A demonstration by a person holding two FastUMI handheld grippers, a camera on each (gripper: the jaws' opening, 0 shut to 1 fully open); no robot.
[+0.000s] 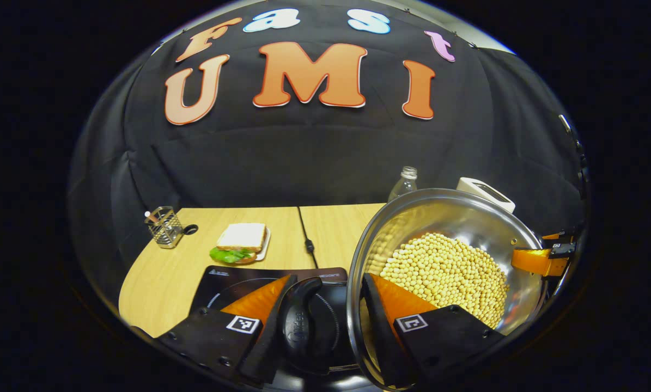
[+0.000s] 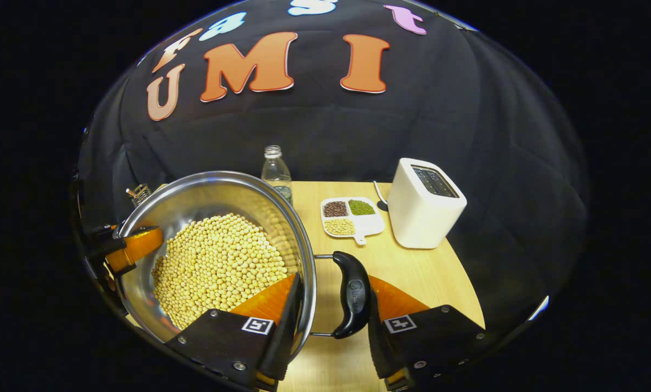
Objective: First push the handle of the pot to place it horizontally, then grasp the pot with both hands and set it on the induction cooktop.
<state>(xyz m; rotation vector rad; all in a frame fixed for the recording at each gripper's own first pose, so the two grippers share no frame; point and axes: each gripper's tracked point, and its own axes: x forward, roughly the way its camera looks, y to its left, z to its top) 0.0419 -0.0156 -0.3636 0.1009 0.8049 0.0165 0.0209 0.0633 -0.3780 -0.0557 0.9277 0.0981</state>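
A steel pot (image 1: 445, 212) full of yellow beans (image 1: 445, 272) hangs between my two grippers. My left gripper (image 1: 328, 288) is shut across the pot's black left handle (image 1: 300, 321) and rim, with one finger outside the handle and the other inside the wall. The black induction cooktop (image 1: 232, 280) lies on the table just below and left of the pot. In the right gripper view my right gripper (image 2: 335, 283) is shut on the pot (image 2: 205, 196) the same way, across its other black handle (image 2: 352, 294). Each view shows the other gripper's orange finger at the far rim.
A sandwich on a plate (image 1: 241, 242), a wire holder (image 1: 164, 226) and a black cable (image 1: 306, 239) lie behind the cooktop. A clear bottle (image 2: 276, 171), a divided dish of beans (image 2: 352, 218) and a white toaster (image 2: 426, 201) stand at the back right of the wooden table (image 2: 429, 277).
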